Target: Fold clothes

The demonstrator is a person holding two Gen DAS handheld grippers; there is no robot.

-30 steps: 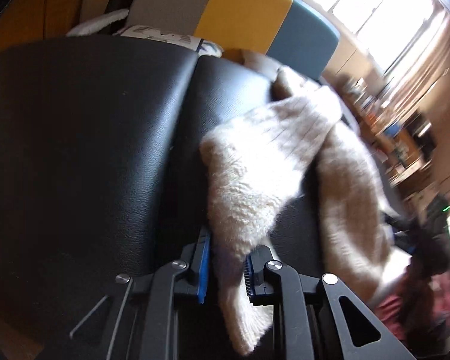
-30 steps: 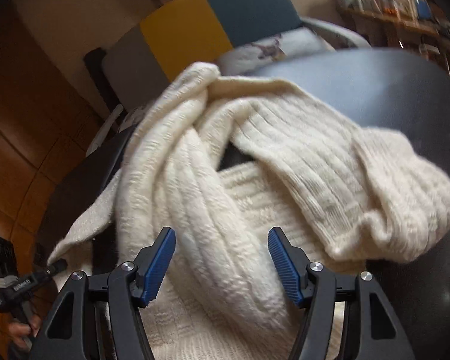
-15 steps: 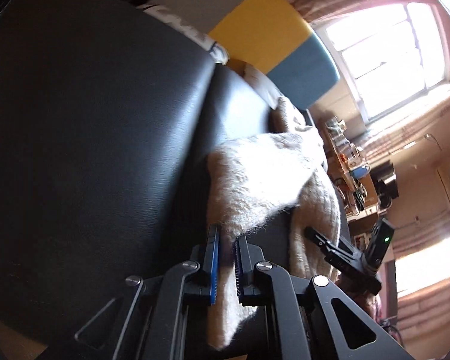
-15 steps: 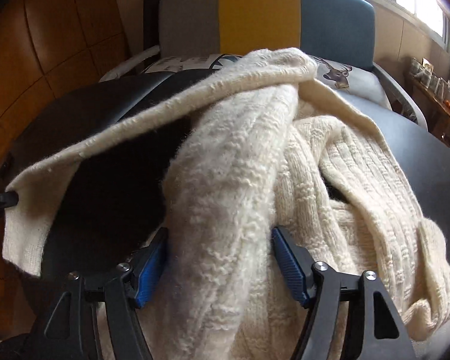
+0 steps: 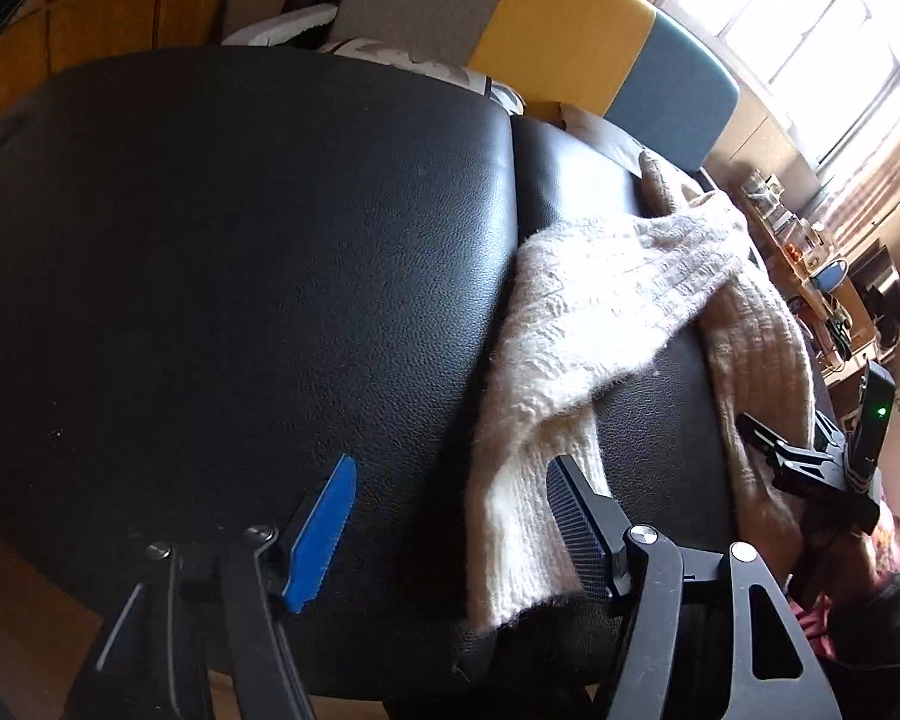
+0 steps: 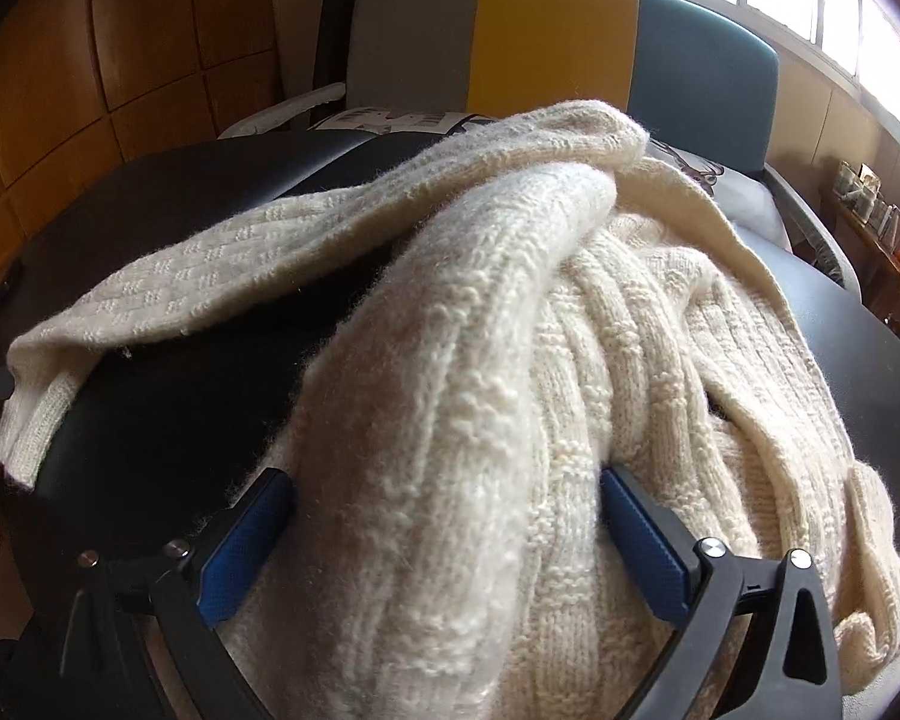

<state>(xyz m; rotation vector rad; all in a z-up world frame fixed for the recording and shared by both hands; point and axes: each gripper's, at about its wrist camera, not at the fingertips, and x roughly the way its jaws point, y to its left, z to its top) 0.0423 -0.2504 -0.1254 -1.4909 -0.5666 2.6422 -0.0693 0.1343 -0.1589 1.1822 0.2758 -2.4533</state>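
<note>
While the left claw [image 5: 450, 534] pinched the sleeve a moment ago, its jaws are now opening and the blue pads no longer press the wool. The sleeve [image 5: 528, 534] of the cream sweater [image 6: 510, 420] lies between the pads, close to the right one, with its end hanging over the near edge of the black padded seat [image 5: 240, 270].

The right claw [image 6: 444, 534] is opening too, wider than before. A fat roll of sweater fills the space between its pads, and I cannot tell if they press on it. The roll blocks most of what lies ahead.

Beyond both claws stands a chair back [image 6: 558, 36] in grey, yellow and blue. To the right of the left claw, the other claw's black frame [image 5: 810, 462] shows at the seat's edge, with a bright window [image 5: 810, 42] far behind.
</note>
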